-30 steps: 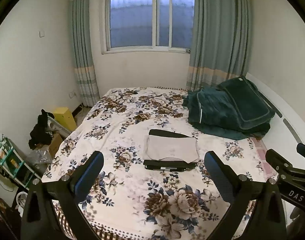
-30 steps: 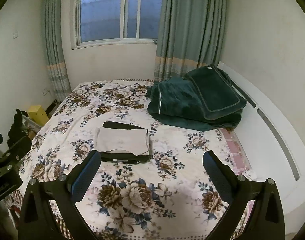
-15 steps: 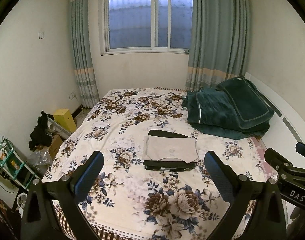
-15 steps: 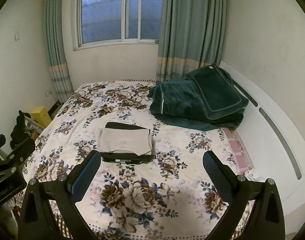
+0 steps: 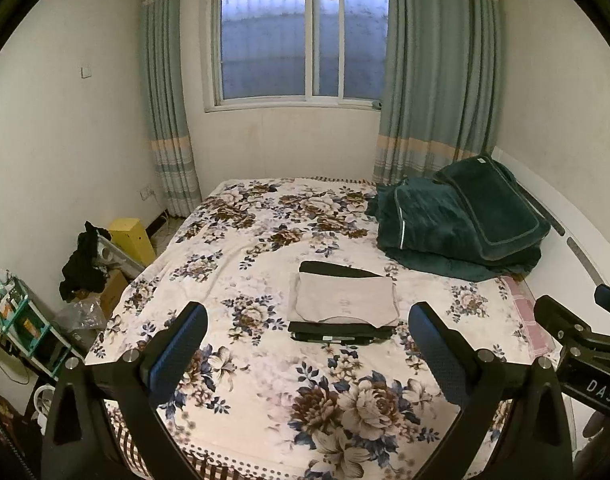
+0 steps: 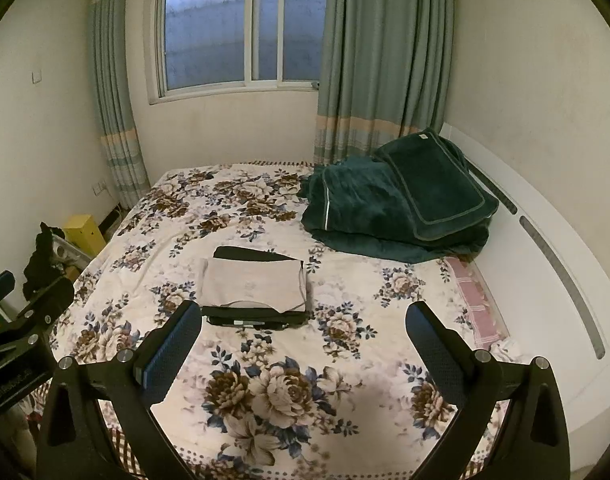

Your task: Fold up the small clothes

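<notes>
On the body of the right tool [image 5: 593,364], seen at the edge of the left wrist view, we read the letters "DAS"; the writing on the left tool [image 6: 13,344] in the right wrist view was too blurred for us to read. We held both tools above the near end of the bed [image 5: 265,420], each with its two fingers spread wide apart and nothing between them. The folded clothes [image 5: 343,304] lay in a neat stack near the middle of the floral bedspread [image 6: 305,396]: a beige garment [image 6: 255,284] folded flat into a rectangle on top, a faint small mark at its centre that we could not make out, and black garments [image 6: 253,320] beneath it, their edges showing at the near and far sides. A dark green quilt [image 5: 457,220] was heaped near the headboard, well apart from the stack.
</notes>
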`<state>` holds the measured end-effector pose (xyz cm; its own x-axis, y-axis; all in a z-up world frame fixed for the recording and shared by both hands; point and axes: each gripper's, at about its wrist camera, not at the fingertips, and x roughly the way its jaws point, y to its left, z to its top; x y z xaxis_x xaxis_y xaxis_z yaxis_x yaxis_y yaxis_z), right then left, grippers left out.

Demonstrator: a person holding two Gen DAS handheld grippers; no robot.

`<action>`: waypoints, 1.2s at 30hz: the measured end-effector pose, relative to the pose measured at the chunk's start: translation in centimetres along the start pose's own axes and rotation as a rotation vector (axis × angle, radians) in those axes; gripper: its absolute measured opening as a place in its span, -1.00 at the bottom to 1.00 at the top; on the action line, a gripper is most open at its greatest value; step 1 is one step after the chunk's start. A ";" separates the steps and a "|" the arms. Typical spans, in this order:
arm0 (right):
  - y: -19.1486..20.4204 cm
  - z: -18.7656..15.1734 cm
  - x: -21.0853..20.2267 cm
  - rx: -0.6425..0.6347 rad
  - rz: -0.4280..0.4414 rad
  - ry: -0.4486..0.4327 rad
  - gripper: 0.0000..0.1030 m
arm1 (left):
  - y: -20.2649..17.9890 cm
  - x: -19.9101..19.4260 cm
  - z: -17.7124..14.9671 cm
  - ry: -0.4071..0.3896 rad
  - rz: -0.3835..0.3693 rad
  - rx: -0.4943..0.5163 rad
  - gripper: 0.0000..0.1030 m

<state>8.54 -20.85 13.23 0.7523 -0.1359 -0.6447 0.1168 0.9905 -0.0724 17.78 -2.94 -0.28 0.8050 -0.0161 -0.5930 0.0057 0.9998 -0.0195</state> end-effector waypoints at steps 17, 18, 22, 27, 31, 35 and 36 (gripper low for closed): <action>0.8 0.2 -0.3 0.018 0.009 -0.022 1.00 | 0.1 -0.1 0.1 -0.007 0.010 0.000 1.00; 0.7 0.1 -0.4 0.015 0.009 -0.022 1.00 | 0.1 -0.1 0.1 -0.007 0.010 -0.001 1.00; 1.0 0.2 -0.3 0.017 0.009 -0.025 1.00 | 0.2 -0.1 0.2 -0.008 0.009 -0.003 0.99; 0.9 0.1 -0.4 0.020 0.008 -0.028 1.00 | -0.1 0.0 0.5 -0.012 0.008 0.001 1.00; 0.9 0.1 -0.4 0.019 0.008 -0.028 1.00 | -0.1 0.2 0.9 -0.013 0.007 0.001 1.00; 0.8 -0.1 -0.4 0.019 0.008 -0.028 1.00 | -0.1 0.3 1.2 -0.017 0.006 0.002 1.00; 0.8 -0.1 -0.5 0.021 0.008 -0.029 1.00 | -0.1 0.2 1.4 -0.017 0.006 0.002 1.00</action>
<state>8.17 -19.99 13.38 0.7715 -0.1288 -0.6231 0.1239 0.9910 -0.0515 18.82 -3.04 0.73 0.8153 -0.0099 -0.5790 0.0022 0.9999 -0.0141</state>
